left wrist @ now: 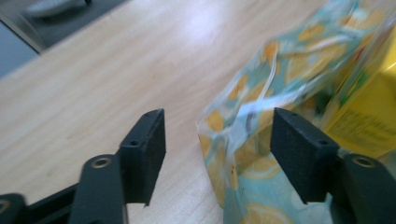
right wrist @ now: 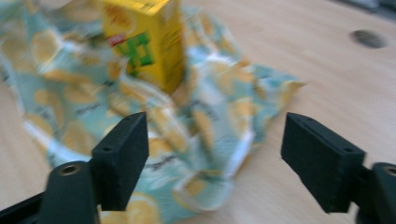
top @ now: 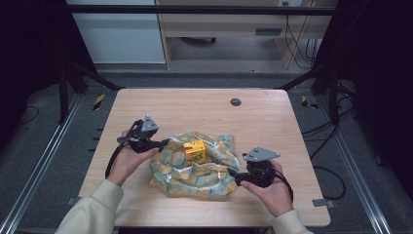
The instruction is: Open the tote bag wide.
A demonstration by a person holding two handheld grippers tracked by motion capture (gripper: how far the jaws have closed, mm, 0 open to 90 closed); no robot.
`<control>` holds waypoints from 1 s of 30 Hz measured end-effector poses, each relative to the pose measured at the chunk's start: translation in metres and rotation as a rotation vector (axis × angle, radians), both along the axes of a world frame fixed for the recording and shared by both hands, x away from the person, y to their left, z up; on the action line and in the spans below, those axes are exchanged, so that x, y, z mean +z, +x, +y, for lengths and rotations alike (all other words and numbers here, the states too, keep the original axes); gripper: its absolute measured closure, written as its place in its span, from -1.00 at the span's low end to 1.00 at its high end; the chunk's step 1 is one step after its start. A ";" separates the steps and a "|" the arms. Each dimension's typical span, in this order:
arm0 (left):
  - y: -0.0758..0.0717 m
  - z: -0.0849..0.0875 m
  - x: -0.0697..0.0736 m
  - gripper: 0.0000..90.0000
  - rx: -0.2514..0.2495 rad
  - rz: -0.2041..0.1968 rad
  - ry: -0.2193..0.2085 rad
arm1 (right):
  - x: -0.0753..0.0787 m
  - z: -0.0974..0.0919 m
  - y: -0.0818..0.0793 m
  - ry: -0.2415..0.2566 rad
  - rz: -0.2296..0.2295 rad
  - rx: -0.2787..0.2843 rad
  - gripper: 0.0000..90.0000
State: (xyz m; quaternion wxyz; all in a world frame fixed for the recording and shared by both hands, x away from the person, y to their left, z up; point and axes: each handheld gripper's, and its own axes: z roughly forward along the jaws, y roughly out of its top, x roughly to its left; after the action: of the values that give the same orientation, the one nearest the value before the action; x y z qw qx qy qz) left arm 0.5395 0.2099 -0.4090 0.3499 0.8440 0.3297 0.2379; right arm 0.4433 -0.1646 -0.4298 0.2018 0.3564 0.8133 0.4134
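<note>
A teal cloth printed with lemon slices (top: 197,168) lies crumpled in the middle of the table, and a yellow carton (top: 195,150) stands upright on it. My left gripper (top: 164,143) is open at the cloth's left edge; in the left gripper view a raised fold of the cloth (left wrist: 243,126) stands between the jaws, and the pads do not press on it. My right gripper (top: 234,176) is open at the cloth's right front edge. In the right gripper view the cloth (right wrist: 187,121) and the carton (right wrist: 144,39) lie just beyond the wide jaws.
The wooden table (top: 146,105) has a round grey cable hole (top: 235,102) near its far edge. Bare wood surrounds the cloth on all sides. Dark frame bars and cables stand beyond the table's left and right edges.
</note>
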 end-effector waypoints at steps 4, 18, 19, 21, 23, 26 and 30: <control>-0.005 0.013 0.012 -0.39 0.025 -0.014 0.004 | 0.010 -0.014 0.004 0.004 -0.015 -0.088 -0.61; -0.020 0.098 -0.019 -0.69 0.211 0.066 -0.003 | -0.009 -0.082 0.035 0.101 0.053 -0.424 -0.82; -0.022 0.101 -0.023 -0.70 0.215 0.071 -0.002 | -0.013 -0.082 0.036 0.099 0.064 -0.420 -0.84; -0.024 0.103 -0.028 -0.72 0.221 0.075 -0.001 | -0.021 -0.080 0.038 0.082 0.085 -0.415 -0.85; -0.030 0.109 -0.042 -0.76 0.227 0.099 0.014 | -0.029 -0.079 0.039 0.073 0.105 -0.417 -0.85; -0.036 0.113 -0.056 -0.81 0.222 0.119 0.010 | -0.037 -0.078 0.038 0.064 0.130 -0.415 -0.83; -0.043 0.118 -0.067 -0.82 0.229 0.140 0.009 | -0.047 -0.077 0.034 0.022 0.152 -0.431 -0.73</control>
State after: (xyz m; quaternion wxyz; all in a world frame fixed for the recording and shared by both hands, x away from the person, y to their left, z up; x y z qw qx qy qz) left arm 0.4970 0.3283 -0.4756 0.2928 0.8168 0.4467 0.2182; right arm 0.4770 -0.2416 -0.4772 0.2195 0.5543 0.7266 0.3415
